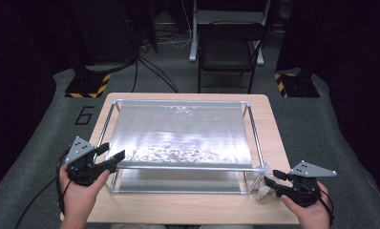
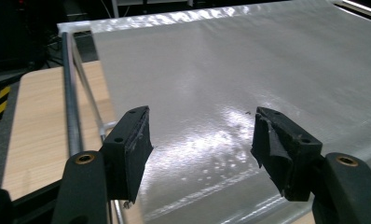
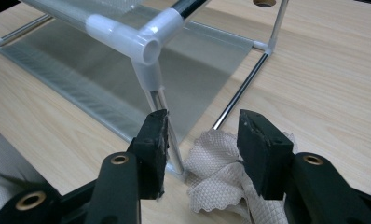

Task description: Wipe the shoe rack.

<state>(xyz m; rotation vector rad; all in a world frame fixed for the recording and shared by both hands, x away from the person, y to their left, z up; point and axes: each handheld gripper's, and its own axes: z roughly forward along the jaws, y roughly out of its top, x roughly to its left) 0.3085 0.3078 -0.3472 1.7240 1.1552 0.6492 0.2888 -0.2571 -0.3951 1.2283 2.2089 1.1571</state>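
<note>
Now | crumpled cloth (image 3: 221, 179) below right gripper (image 3: 202, 140) jaws | seemingly untouched

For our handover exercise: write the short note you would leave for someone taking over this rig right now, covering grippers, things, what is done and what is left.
Left gripper: open, holding nothing, at the near left corner of the two-tier rack, over the upper fabric shelf.
Right gripper: open, jaws just above the crumpled white cloth, not pressing on it.
The cloth lies on the wooden table by the rack's near right leg.
Done: cloth appears released.
Left: unclear; probably picking the cloth up again to wipe, or moving it away.
</note>
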